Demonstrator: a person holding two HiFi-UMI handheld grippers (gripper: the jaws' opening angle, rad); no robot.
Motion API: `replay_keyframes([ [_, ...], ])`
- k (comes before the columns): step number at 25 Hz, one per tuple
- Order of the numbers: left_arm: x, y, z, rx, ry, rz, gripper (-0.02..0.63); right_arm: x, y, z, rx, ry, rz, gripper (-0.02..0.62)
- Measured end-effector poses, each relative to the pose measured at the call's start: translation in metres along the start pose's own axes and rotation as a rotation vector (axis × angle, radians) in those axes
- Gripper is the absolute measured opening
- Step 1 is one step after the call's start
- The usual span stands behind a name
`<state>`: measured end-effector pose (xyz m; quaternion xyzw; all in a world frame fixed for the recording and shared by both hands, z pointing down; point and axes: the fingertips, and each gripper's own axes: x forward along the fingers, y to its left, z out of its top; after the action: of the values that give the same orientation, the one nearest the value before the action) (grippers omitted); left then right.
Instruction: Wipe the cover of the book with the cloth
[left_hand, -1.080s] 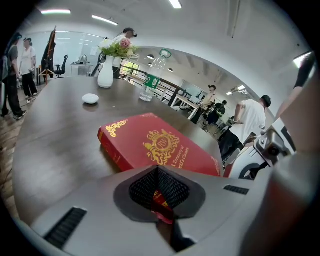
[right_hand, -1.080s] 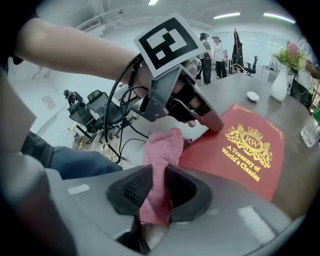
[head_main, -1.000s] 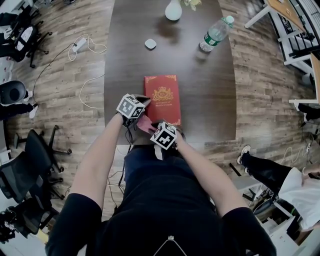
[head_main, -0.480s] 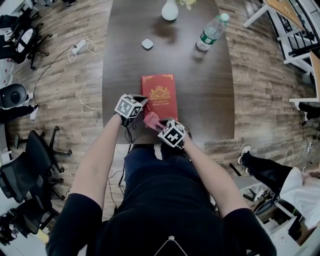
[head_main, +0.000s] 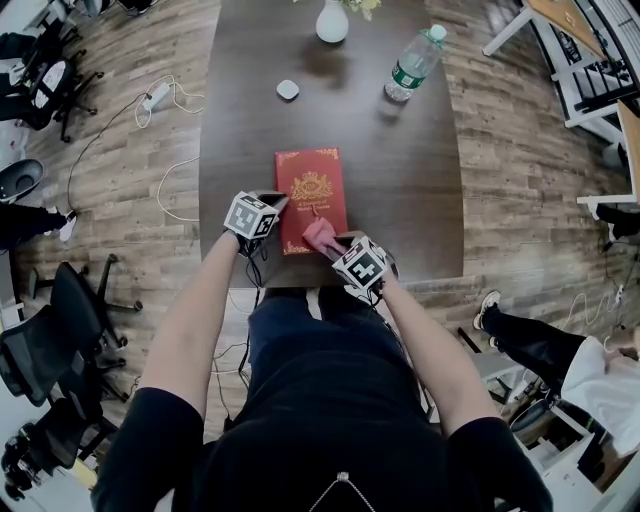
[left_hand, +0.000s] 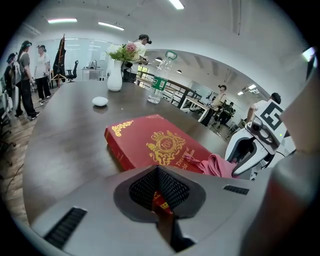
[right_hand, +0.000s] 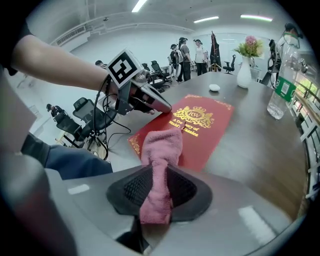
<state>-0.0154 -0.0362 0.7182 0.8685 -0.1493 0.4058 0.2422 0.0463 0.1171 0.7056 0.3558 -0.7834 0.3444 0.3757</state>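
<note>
The book (head_main: 311, 190) is red with a gold crest and gold corner ornaments. It lies closed and flat near the front edge of the table (head_main: 410, 190). The left gripper (head_main: 280, 203) is clamped on its near left edge. The right gripper (head_main: 338, 247) pinches a bunched pink cloth (head_main: 320, 233) resting on the cover.

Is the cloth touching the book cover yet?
Touching. The left gripper view shows the cloth lying flat on the near end of the book cover, with no gap; the right gripper view agrees.
</note>
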Motion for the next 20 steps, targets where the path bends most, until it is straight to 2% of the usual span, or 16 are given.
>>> replay_keyframes([
  [10, -0.001, 0.001, 0.001, -0.017, -0.036, 0.062, -0.005, -0.022, -0.032, -0.019, 0.014, -0.006, -0.046, 0.097],
  [17, -0.006, 0.0, 0.002, -0.081, -0.1, 0.132, -0.005, -0.029, -0.043, -0.025, 0.024, -0.022, -0.057, 0.097],
  [20, -0.013, -0.013, 0.01, -0.084, -0.144, 0.134, -0.005, -0.037, -0.05, -0.023, 0.033, -0.049, -0.076, 0.097],
])
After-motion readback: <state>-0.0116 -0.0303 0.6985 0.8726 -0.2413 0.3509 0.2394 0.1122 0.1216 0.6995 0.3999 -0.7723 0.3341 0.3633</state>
